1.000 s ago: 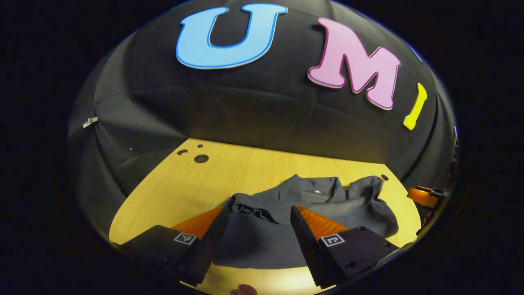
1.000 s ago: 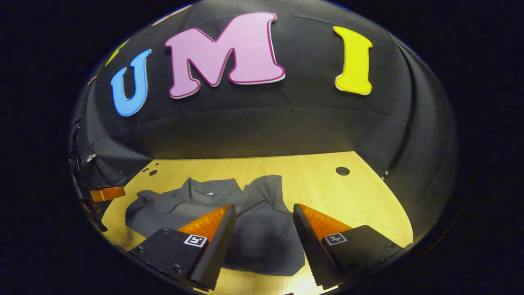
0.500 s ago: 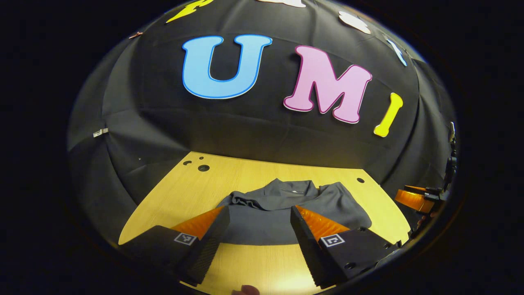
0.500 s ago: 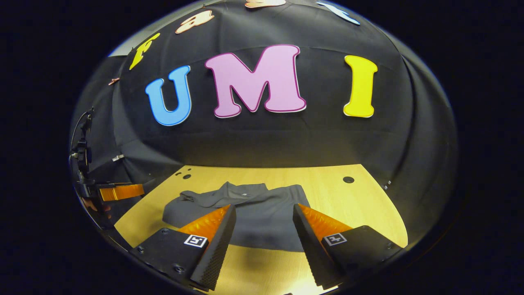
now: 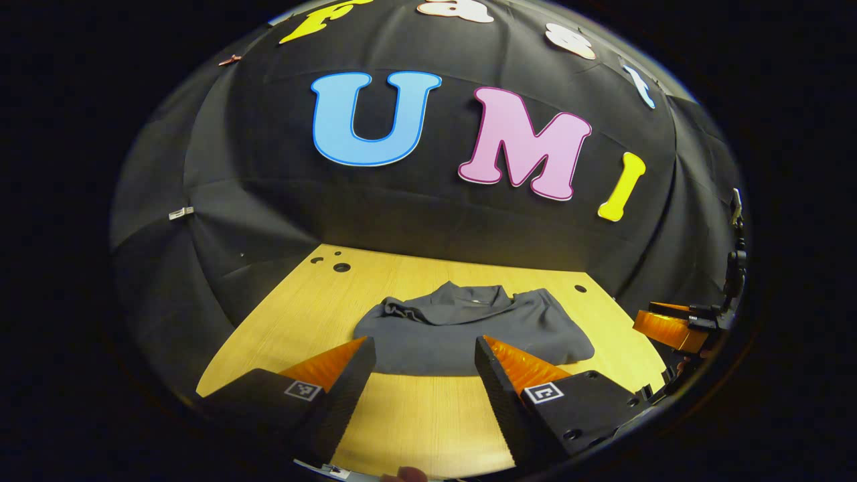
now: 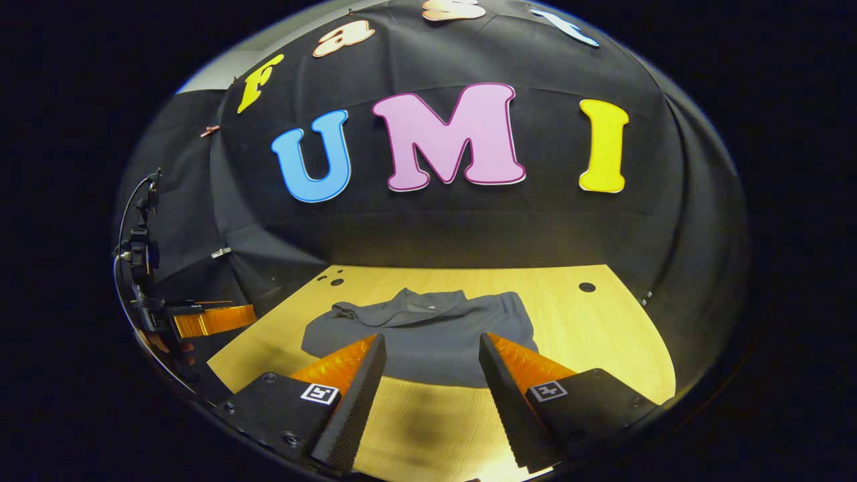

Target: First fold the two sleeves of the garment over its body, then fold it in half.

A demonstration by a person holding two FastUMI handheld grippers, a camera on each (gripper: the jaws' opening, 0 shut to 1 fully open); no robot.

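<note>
Garment (image 5: pixel 469 328) folded on table (image 5: pixel 415 415); sleeves tucked, can't make them out. Left gripper (image 5: pixel 423 365) and right gripper (image 6: pixel 432 365) both open, empty, hovering short of its near edge.

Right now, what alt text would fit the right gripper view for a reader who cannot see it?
A dark grey garment lies folded on a wooden table, untouched. The right gripper hangs before it with jaws open and empty, and the left gripper shows at the left edge.
</note>
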